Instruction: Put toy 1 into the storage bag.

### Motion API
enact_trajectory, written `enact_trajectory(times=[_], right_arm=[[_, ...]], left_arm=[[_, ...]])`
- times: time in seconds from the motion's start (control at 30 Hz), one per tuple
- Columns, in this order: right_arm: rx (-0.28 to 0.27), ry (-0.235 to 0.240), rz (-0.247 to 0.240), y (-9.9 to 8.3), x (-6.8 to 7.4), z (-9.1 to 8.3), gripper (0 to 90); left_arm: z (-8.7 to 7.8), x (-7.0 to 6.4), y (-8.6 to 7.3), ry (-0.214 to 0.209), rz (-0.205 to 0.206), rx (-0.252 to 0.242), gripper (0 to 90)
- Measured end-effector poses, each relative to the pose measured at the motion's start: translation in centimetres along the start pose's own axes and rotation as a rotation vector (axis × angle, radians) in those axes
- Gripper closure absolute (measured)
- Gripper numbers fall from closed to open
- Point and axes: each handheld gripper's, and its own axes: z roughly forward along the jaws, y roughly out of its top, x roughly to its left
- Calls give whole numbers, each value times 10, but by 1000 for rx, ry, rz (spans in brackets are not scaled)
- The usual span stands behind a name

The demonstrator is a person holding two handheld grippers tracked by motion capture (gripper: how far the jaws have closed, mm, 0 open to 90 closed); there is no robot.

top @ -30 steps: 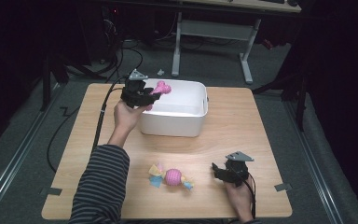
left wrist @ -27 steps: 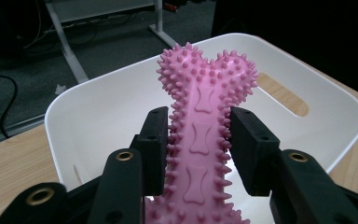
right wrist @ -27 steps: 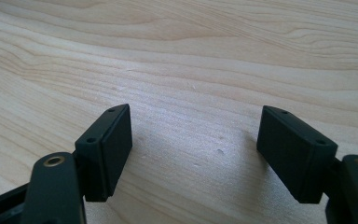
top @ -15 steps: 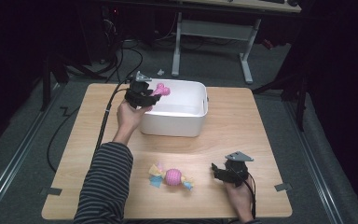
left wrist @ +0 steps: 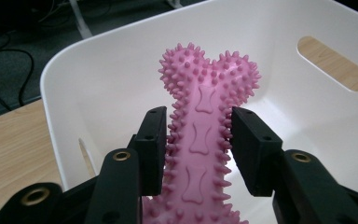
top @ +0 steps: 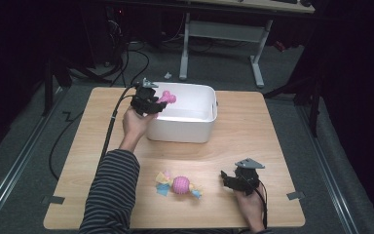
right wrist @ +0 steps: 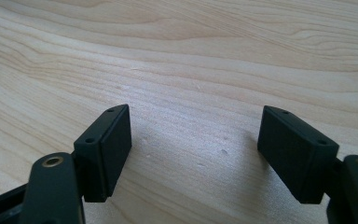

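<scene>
The left gripper (left wrist: 198, 140) is clamping a pink spiky rubber bone (left wrist: 205, 116) over the white plastic bin's (top: 195, 127) left rim; the right gripper (right wrist: 196, 154) is resting released near the tabletop's (top: 253, 126) front right corner.

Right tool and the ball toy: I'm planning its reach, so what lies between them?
In the high view, bare table lies between the right tool and the ball toy.

high view looks down on table (top: 253, 141); gripper views sit close (both near wood).

Spiky pink bone toy (left wrist: 204, 135) above white bin (left wrist: 98, 84)
</scene>
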Motion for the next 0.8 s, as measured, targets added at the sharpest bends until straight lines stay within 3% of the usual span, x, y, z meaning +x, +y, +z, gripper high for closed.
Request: enact_trajectory(times=[0.23,0.37,0.8], right_arm=[[1,0,2,0,0,0,261],[1,0,2,0,0,0,258],[2,-1,1,0,0,0,257]], left_arm=[[1,0,0,-6,-13,-4,530],[-4,-2,2,0,-17,-20,439],[-39,-3,-2,-11,-16,-100,343]])
